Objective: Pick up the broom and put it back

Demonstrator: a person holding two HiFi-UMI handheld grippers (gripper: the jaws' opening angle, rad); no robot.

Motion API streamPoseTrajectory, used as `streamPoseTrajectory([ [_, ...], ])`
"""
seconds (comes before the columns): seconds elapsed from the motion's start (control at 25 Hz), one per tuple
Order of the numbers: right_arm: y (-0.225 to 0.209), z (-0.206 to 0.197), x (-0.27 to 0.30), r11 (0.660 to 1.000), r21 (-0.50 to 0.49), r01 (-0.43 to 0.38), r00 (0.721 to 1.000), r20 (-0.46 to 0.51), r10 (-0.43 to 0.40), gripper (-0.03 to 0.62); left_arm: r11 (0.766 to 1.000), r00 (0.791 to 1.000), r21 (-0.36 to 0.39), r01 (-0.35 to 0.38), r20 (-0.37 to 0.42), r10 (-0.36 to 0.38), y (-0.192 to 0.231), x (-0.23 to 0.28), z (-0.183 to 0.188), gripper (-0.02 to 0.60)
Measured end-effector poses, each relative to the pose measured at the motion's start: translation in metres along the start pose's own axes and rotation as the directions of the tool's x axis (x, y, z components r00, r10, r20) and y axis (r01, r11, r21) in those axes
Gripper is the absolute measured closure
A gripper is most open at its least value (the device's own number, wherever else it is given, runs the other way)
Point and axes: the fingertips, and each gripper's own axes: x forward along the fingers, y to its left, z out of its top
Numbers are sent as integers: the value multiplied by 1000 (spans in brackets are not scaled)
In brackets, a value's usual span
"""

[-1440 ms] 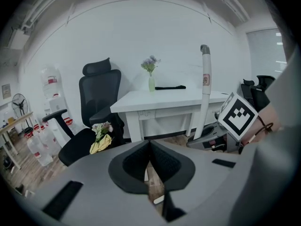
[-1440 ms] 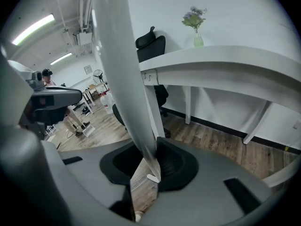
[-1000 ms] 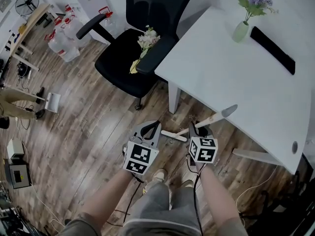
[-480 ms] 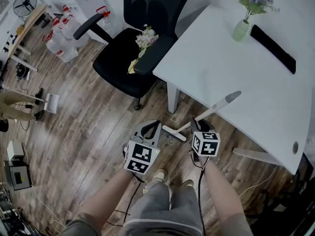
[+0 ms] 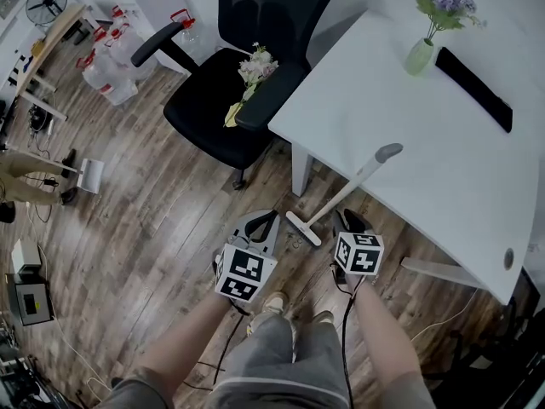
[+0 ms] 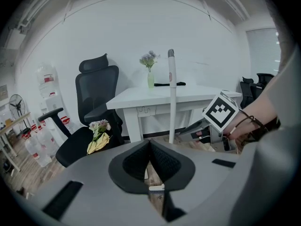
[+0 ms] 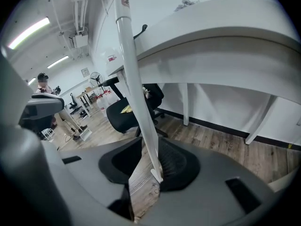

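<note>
Broom (image 5: 341,196) stands on its head on the floor (image 5: 170,228), handle near upright, at the near left corner of the desk (image 5: 409,135). The head sits on the boards just near of the desk leg (image 5: 300,170), between my two grippers and slightly farther out. The grey grip end shows above the desk top. I can't tell if the handle touches the desk edge.

Right gripper (image 5: 351,221): the handle passes between the jaws low down, close above the head. The jaws have just been opening. In the right gripper view the handle (image 7: 136,93) lies against the right pad (image 7: 176,162), with floor showing in the gap on the left side. I read that as about half wide and loose round the handle, not clamped.

Left gripper (image 5: 262,221): hovers left of the broom head, apart from it. Tips are drawn together with nothing between them. Its own view shows only a sliver of floor past the pads.

Around: chair (image 5: 230,109) far left of the desk, with a bouquet (image 5: 253,68) on the seat. Vase (image 5: 419,54) and a dark bar (image 5: 473,83) sit on the far side of the desk. Jugs (image 5: 106,71) are far left.
</note>
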Motion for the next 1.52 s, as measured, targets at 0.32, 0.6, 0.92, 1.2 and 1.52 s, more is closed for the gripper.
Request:
streamPoseTrajectory([
  [0.32,8,40,-58,999,18,-36,998,59,35,470,1000,1000,10,10,-17,-10,-5,-20,24,565],
  [0.6,31,96,-138,995,-20,-96,988,121,98,515,1000,999,30,8,34,-9,-11,-57,85,565],
  [0.92,69,171,-252,981,-105,-165,949,253,187,525,1000,991,26,6,133,-9,-25,-104,169,565],
  [1.2,91,217,-350,965,-129,-227,893,368,259,537,998,977,64,17,212,-30,-53,-152,229,565],
  [1.52,109,241,-447,945,-244,-216,826,470,310,542,997,953,77,22,301,-44,-86,-213,278,565],
])
